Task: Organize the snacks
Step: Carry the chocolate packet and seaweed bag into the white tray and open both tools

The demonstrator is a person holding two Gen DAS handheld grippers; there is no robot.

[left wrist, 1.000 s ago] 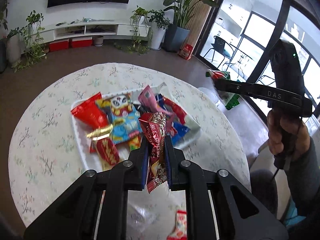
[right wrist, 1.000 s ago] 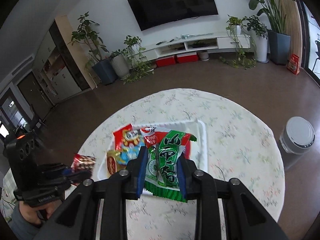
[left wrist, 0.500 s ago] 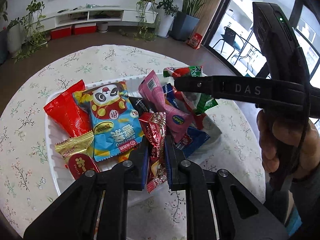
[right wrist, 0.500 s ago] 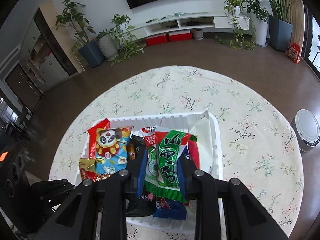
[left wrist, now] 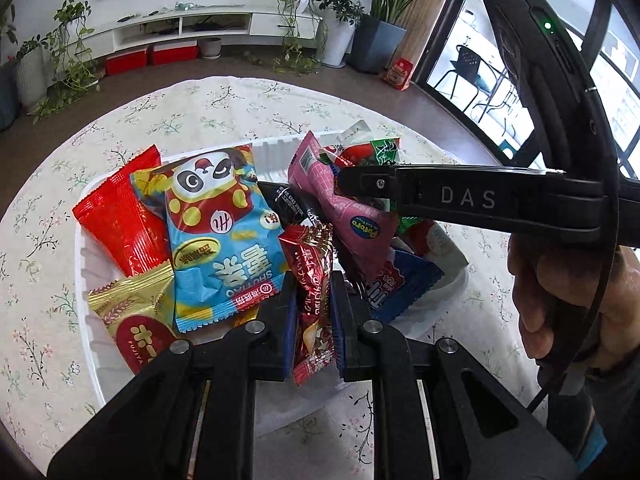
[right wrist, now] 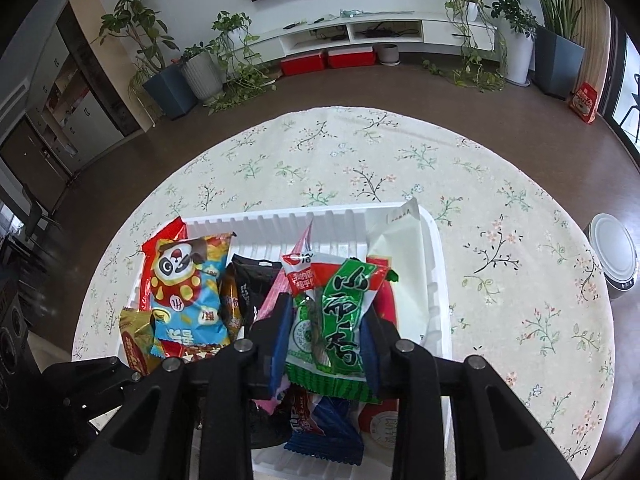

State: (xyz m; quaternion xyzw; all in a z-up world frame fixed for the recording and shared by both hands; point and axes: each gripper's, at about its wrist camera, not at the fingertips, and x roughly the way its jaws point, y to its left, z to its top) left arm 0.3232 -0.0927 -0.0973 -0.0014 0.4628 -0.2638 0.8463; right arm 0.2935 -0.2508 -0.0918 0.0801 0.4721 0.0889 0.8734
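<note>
A white tray (right wrist: 400, 216) on the round floral table holds several snack packets, among them a blue panda packet (left wrist: 216, 224), a red packet (left wrist: 120, 212) and a pink packet (left wrist: 340, 208). My left gripper (left wrist: 314, 280) is shut on a dark red snack packet (left wrist: 312, 280) just above the tray's near side. My right gripper (right wrist: 326, 320) is shut on a green snack packet (right wrist: 340, 320) together with a red-and-white one, over the tray's middle. The right gripper (left wrist: 348, 178) also shows from the side in the left wrist view, over the tray's right half.
The table (right wrist: 500, 240) has a floral cloth. A white bin (right wrist: 614, 258) stands on the floor to the right. Plants (right wrist: 200, 68) and a low TV shelf (right wrist: 360, 32) line the far wall.
Both grippers have come down and forward over the tray with their packets. The right gripper has moved in from the right over the tray.
</note>
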